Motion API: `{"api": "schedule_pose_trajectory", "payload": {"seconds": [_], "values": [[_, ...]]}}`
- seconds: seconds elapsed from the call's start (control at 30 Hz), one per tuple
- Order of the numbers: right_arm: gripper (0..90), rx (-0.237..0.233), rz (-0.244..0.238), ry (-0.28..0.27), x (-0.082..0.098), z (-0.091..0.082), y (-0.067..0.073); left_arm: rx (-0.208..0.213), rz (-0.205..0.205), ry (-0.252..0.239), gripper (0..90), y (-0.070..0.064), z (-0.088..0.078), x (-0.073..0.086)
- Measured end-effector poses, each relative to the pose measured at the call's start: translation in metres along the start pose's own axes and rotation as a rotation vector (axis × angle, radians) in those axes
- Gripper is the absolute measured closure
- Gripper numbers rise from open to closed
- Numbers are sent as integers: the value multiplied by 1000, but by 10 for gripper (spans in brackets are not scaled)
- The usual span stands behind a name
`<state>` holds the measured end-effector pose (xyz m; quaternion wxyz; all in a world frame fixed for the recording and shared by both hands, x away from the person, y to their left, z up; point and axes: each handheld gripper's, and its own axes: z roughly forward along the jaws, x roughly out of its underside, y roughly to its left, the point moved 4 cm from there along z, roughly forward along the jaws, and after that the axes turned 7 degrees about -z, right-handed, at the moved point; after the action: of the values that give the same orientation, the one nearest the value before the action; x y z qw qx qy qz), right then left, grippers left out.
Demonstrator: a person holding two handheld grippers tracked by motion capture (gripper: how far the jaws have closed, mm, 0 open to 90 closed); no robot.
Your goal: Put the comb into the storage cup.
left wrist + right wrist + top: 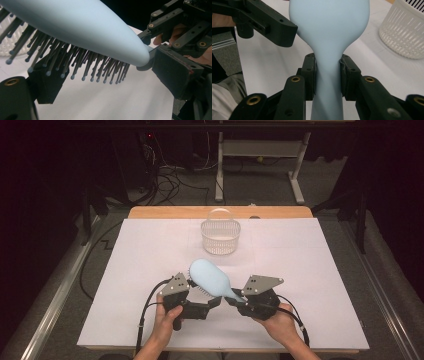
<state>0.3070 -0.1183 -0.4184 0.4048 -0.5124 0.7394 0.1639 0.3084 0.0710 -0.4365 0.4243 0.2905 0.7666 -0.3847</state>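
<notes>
Right gripper view shows the right tool [327, 75] closed on the narrow neck of the light-blue hairbrush [328, 27], one pad pressing each side of the handle just below where the head widens. The grip looks square and firm.

Left gripper view shows the left tool [47, 82] part open, one jaw lying under the bristles [82, 65] of the brush; whether it presses on them or merely stands beside them cannot be told. It does not appear to carry the load.

High view places the hairbrush [210, 279] held above the white surface [125, 270], between the two tools, on the person's side of the white basket [220, 237] and well apart from it, head tilted up toward the basket.

Handling judgement: the body appears to be smooth moulded plastic, light and stiff, hence liable to twist or slip in a grip on the rounded head. The bristles are thin, ball-tipped and flexible; they would bend under pressure and give no secure hold. The handle neck is the sound place to grip, as the right tool does now.
</notes>
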Motion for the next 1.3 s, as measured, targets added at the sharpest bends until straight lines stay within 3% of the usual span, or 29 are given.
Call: {"api": "schedule_pose_trajectory", "payload": {"seconds": [0.07,0.17,0.63,0.83,1.0,1.3], "values": [[701,0,-1,1,0,0,0,-6,-9,1,149,0,0,0],[701,1,-6,10,0,3,2,-7,-57,21,154,0,2,-2],[701,-2,-16,20,-2,9,8,-7,-91,6,152,-1,4,-4],[701,-1,-31,29,-3,13,10,-9,-99,4,155,-2,4,-5],[701,2,-33,30,-4,14,11,-26,-97,4,230,0,3,-5],[701,6,-31,37,-5,17,10,-8,-92,-14,298,0,1,-5]]}}
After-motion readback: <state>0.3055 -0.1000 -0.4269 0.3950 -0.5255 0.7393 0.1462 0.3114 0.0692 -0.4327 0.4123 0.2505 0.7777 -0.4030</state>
